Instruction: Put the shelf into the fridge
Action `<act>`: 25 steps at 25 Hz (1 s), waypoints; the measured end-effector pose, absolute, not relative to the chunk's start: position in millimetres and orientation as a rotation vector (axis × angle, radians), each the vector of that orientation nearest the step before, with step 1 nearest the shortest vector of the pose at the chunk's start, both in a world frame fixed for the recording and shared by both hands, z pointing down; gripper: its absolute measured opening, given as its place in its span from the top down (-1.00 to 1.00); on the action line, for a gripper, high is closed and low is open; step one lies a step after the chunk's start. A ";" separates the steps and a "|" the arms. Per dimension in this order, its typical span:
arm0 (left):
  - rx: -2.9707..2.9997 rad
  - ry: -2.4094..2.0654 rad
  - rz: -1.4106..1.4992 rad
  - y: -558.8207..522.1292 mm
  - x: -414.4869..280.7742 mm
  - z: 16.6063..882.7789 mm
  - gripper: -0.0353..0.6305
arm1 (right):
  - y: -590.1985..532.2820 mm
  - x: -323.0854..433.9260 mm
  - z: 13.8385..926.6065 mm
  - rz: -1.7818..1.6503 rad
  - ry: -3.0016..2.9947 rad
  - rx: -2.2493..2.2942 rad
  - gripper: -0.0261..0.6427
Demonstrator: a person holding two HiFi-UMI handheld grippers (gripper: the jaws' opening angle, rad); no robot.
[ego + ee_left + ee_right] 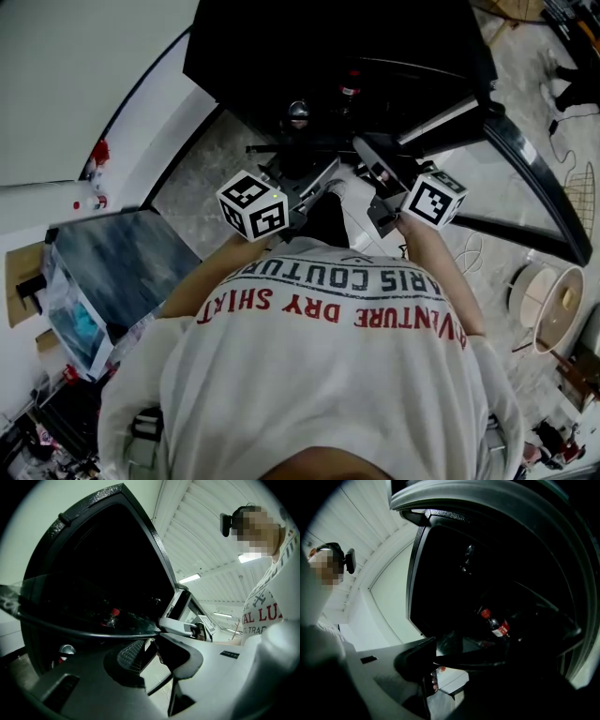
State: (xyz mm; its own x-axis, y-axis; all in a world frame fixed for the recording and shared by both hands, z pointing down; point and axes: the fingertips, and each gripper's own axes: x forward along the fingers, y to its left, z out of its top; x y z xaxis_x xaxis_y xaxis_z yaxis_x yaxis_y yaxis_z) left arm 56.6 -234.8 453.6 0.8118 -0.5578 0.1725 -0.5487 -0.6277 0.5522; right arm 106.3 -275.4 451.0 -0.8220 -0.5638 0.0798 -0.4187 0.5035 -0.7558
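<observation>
Black fridge (328, 37), dark-rimmed clear shelf (93, 620), red-capped bottle (495, 623), white shirt (328, 394) with red lettering

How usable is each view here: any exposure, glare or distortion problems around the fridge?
Head view: heavy fisheye bend; the fridge interior is almost black while the floor is evenly lit. Left gripper view: ceiling lights glare, yet the glass shelf edge reads sharp. Right gripper view: darkest, only the red-capped bottle stands out; lower right is lost in shadow.
</observation>
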 end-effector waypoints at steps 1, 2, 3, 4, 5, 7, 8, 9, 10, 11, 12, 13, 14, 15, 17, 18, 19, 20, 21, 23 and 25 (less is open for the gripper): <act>2.389 -0.810 -0.017 -234.9 57.1 454.0 0.56 | -274.7 106.5 451.5 -1.212 2.579 -0.847 0.41; 2.386 -0.809 -0.016 -235.0 57.4 454.4 0.56 | -273.3 106.1 451.9 -1.205 2.599 -0.848 0.38; 2.382 -0.808 -0.015 -234.9 57.2 454.6 0.56 | -271.2 104.9 452.3 -1.191 2.626 -0.850 0.32; 2.378 -0.808 -0.015 -234.8 56.9 454.7 0.56 | -268.5 103.4 452.5 -1.174 2.656 -0.853 0.28; 2.375 -0.809 -0.014 -234.8 56.5 454.8 0.56 | -265.4 102.0 453.0 -1.155 2.687 -0.857 0.28; 2.370 -0.808 -0.014 -234.6 56.1 455.2 0.56 | -258.2 100.7 455.4 -1.127 2.742 -0.859 0.26; 2.368 -0.806 -0.015 -234.4 56.2 455.4 0.56 | -254.9 100.6 457.0 -1.126 2.758 -0.858 0.26; 2.366 -0.804 -0.018 -234.4 56.2 455.6 0.56 | -251.9 100.9 458.4 -1.133 2.766 -0.859 0.26; 2.364 -0.802 -0.022 -234.5 56.3 455.8 0.56 | -249.1 101.5 460.1 -1.149 2.767 -0.862 0.26; 2.362 -0.801 -0.025 -234.7 56.2 456.1 0.56 | -246.2 102.5 461.9 -1.170 2.763 -0.866 0.26; 2.360 -0.803 -0.027 -235.2 56.1 456.4 0.56 | -243.1 103.1 463.0 -1.190 2.759 -0.867 0.26; 2.359 -0.807 -0.027 -235.8 56.0 456.7 0.56 | -239.8 103.3 463.0 -1.200 2.758 -0.864 0.26; 2.357 -0.811 -0.027 -236.5 55.8 457.0 0.56 | -236.6 103.5 462.4 -1.199 2.762 -0.864 0.27; 2.356 -0.816 -0.028 -237.1 55.6 457.2 0.56 | -233.8 104.1 461.7 -1.190 2.770 -0.869 0.27; 2.351 -0.822 -0.031 -237.6 55.1 457.6 0.56 | -228.9 105.5 459.8 -1.157 2.797 -0.889 0.33; 2.349 -0.823 -0.032 -237.6 54.8 457.8 0.55 | -226.6 105.8 458.4 -1.139 2.812 -0.896 0.38; 2.348 -0.824 -0.031 -237.6 54.8 458.2 0.55 | -224.5 105.7 456.7 -1.122 2.827 -0.899 0.43; 2.348 -0.824 -0.029 -237.8 54.8 458.6 0.55 | -222.5 105.5 454.9 -1.105 2.839 -0.898 0.47; 2.348 -0.826 -0.026 -238.4 55.0 458.8 0.55 | -220.8 105.2 453.2 -1.092 2.847 -0.892 0.50; 2.348 -0.833 -0.023 -240.2 55.0 459.2 0.55 | -218.4 104.4 450.4 -1.074 2.853 -0.881 0.59; 2.345 -0.840 -0.025 -242.3 54.7 459.4 0.55 | -217.2 104.1 449.2 -1.060 2.855 -0.883 0.68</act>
State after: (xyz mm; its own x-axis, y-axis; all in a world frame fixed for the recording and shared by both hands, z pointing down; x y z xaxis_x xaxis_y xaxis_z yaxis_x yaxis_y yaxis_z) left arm 54.7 -242.3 459.4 0.7957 -0.5760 0.1873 -0.5638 -0.5915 0.5764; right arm 104.1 -217.2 449.2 -0.8445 -0.4917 0.2125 -0.5111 0.6212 -0.5940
